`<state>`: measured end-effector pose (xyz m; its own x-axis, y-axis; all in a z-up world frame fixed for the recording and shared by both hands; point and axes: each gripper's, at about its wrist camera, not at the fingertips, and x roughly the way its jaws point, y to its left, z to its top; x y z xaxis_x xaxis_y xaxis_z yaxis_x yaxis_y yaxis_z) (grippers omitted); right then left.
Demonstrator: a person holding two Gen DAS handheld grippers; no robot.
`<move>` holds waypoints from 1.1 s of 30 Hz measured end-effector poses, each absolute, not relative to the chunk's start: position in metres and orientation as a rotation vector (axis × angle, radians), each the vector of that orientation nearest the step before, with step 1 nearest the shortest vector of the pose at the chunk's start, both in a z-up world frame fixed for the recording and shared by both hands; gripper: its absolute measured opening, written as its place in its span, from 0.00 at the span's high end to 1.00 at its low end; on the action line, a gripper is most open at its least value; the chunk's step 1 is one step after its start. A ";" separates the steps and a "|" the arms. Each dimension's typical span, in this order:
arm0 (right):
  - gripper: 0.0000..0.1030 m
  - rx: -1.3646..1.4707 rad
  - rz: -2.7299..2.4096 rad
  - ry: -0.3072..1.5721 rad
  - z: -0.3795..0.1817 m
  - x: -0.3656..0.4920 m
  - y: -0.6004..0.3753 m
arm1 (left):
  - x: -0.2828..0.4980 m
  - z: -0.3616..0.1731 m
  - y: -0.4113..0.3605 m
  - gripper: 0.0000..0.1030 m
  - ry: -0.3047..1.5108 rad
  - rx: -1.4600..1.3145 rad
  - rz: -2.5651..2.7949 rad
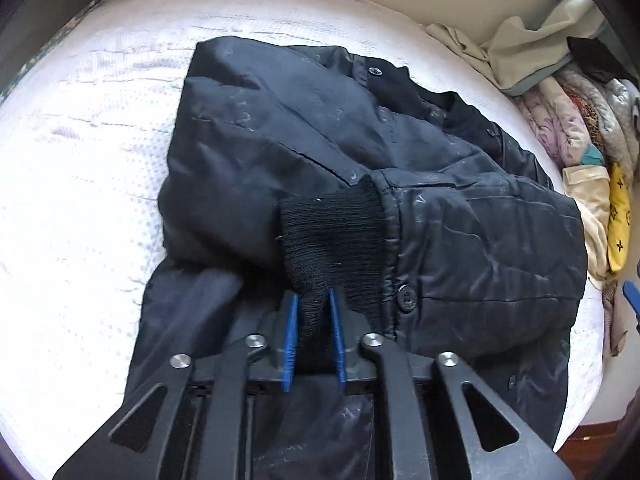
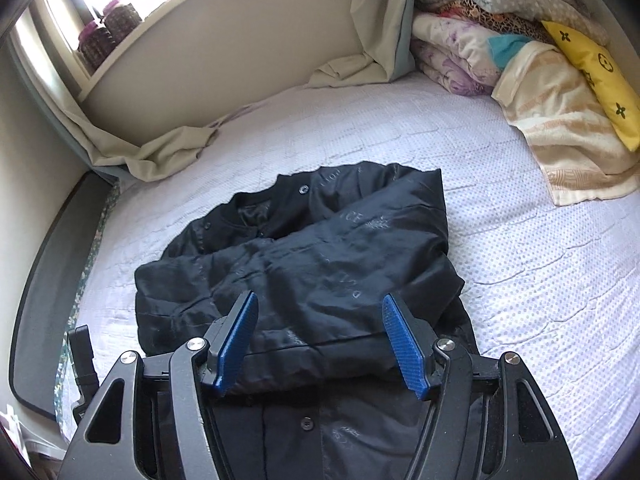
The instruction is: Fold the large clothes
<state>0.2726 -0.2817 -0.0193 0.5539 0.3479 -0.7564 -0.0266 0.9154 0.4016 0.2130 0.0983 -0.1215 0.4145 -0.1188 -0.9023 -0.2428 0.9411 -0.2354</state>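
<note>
A dark padded jacket (image 1: 320,152) lies on the white bed cover, partly folded, with one sleeve laid across its front. My left gripper (image 1: 314,298) is shut on the black knitted cuff (image 1: 332,232) of that sleeve, the blue pads pinching the ribbed cloth. In the right wrist view the same jacket (image 2: 320,256) lies in front of my right gripper (image 2: 318,304), which hovers over its lower part with its jaws open and nothing between the blue pads. Snap buttons run down the jacket's front.
A stack of folded blankets (image 2: 480,40) with a yellow patterned cloth (image 2: 592,76) sits at the bed's far corner. Beige curtain fabric (image 2: 168,152) bunches along the wall. A shelf with knitted pots (image 2: 108,32) is above the bed. White bed cover (image 2: 520,240) surrounds the jacket.
</note>
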 end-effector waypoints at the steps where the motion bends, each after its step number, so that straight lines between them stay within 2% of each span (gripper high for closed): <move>1: 0.39 0.360 0.222 0.964 -0.020 0.274 -0.282 | 0.212 -0.114 0.098 0.73 1.134 -0.341 0.092; 2: 0.39 0.351 0.215 0.962 -0.021 0.275 -0.283 | 0.210 -0.107 0.098 0.59 1.117 -0.320 0.111; 3: 0.39 0.335 0.204 0.956 -0.021 0.276 -0.284 | 0.208 -0.099 0.098 0.50 1.090 -0.290 0.139; 4: 0.39 0.313 0.189 0.947 -0.021 0.277 -0.284 | 0.205 -0.088 0.097 0.37 1.043 -0.247 0.181; 5: 0.41 0.294 0.179 0.939 -0.020 0.278 -0.285 | 0.201 -0.077 0.095 0.32 0.984 -0.207 0.218; 7: 0.48 0.259 0.169 0.923 -0.021 0.282 -0.285 | 0.198 -0.063 0.087 0.32 0.920 -0.173 0.205; 9: 0.69 0.215 0.178 0.920 -0.023 0.288 -0.282 | 0.199 -0.060 0.079 0.32 0.911 -0.192 0.115; 12: 0.88 0.169 0.204 0.932 -0.033 0.299 -0.274 | 0.207 -0.072 0.066 0.32 0.947 -0.214 0.038; 19: 0.90 0.061 0.184 1.080 -0.100 0.327 -0.255 | 0.224 -0.101 0.047 0.35 1.014 -0.181 0.031; 24: 1.00 0.016 0.152 1.145 -0.138 0.336 -0.261 | 0.234 -0.132 0.047 0.39 1.089 -0.158 0.051; 33: 1.00 0.029 0.167 1.121 -0.171 0.336 -0.263 | 0.238 -0.158 0.042 0.34 1.078 -0.099 0.080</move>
<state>0.3362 -0.2630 -0.1713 0.4239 0.1479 -0.8936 -0.1186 0.9871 0.1071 0.2378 0.0419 -0.1580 0.4711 0.0165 -0.8820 -0.1132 0.9927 -0.0419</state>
